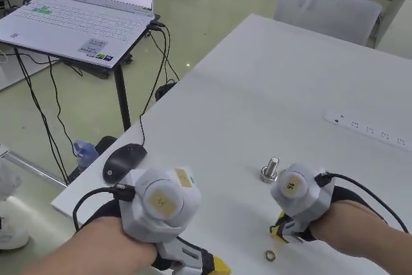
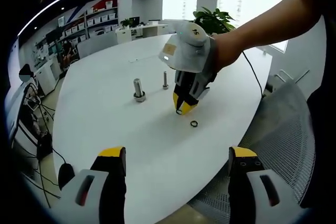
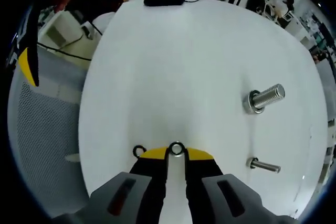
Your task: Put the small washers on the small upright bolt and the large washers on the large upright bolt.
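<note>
Pick in hand: right hand-held gripper (image 3: 176,157) pinches a small washer (image 3: 177,148).
Jaws nearly shut on it, seemingly just off the surface (image 3: 173,66), presumably bound for the small upright bolt (image 3: 265,166). A second washer (image 3: 138,151) lies beside them. The left hand-held gripper (image 2: 176,156) stands clear, jaws wide apart.

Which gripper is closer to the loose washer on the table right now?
Right. The right gripper, shut on a second washer, has its tips just beside the loose washer. The left gripper, open, sits farther back, apart from it.
</note>
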